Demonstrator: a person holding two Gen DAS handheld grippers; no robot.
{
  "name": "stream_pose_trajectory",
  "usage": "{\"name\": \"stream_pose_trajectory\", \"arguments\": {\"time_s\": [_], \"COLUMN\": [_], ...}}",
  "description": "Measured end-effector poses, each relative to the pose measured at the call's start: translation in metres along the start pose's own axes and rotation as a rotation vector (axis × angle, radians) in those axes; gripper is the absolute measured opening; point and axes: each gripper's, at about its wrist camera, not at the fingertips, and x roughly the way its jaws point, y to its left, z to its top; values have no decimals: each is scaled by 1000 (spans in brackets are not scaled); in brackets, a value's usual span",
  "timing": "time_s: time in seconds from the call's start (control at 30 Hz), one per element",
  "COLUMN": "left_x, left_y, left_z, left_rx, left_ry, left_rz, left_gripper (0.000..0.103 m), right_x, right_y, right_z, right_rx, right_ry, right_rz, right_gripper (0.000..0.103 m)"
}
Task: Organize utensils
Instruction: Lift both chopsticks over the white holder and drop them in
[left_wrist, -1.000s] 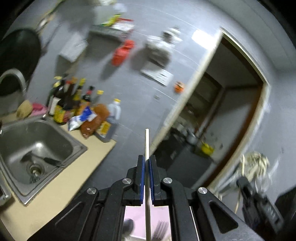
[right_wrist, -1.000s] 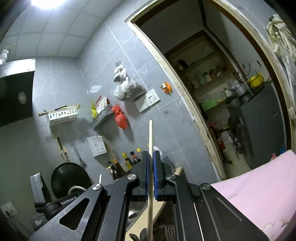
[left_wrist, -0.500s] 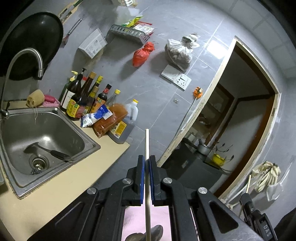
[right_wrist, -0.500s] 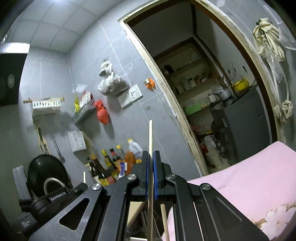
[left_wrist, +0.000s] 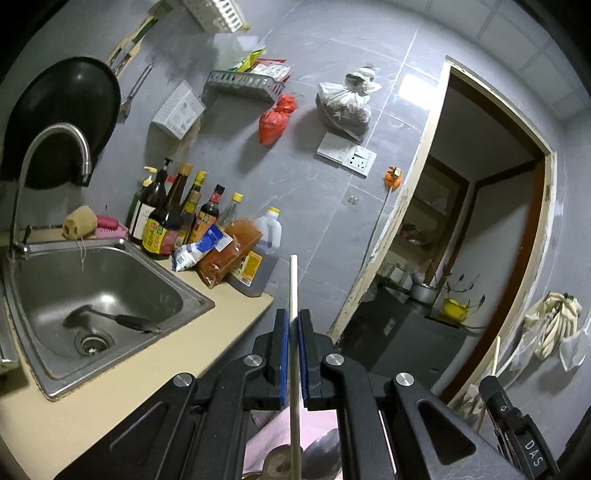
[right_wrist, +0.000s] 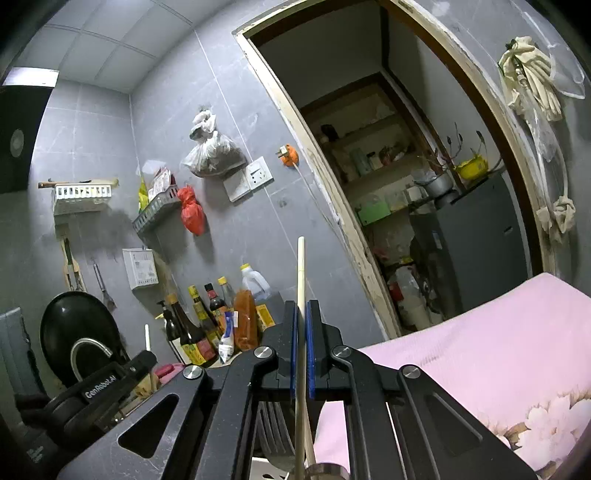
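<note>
Left wrist view: the left tool is clenched on a wooden chopstick that stands upright between its blue pads, above a pink cloth; a steel sink sits in the beige surface to the left.

Right wrist view: the right tool grips a second chopstick, also upright, with fork tines below it.

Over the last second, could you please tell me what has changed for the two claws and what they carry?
Both views have tipped downward: the sink and the pink cloth now fill more of the picture, suggesting both hands sank. Nothing was taken or released. The left claw stays shut on its chopstick, the right claw on its chopstick, both upright.
</note>
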Motion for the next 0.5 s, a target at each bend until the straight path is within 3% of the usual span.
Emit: {"name": "stream_pose_trajectory", "arguments": {"time_s": [0.2, 0.5], "left_x": [-10, -16], "left_y": [-6, 3], "left_z": [-2, 1], "left_rx": [70, 61], "left_ry": [-19, 24], "left_rz": [-15, -40], "left_gripper": [5, 5], "right_x": [-1, -5], "right_y": [-2, 0], "right_z": [-4, -11], "right_rx": [-8, -36], "right_ry": [20, 71], "right_rz": [-2, -5], "right_gripper": [4, 4]}}
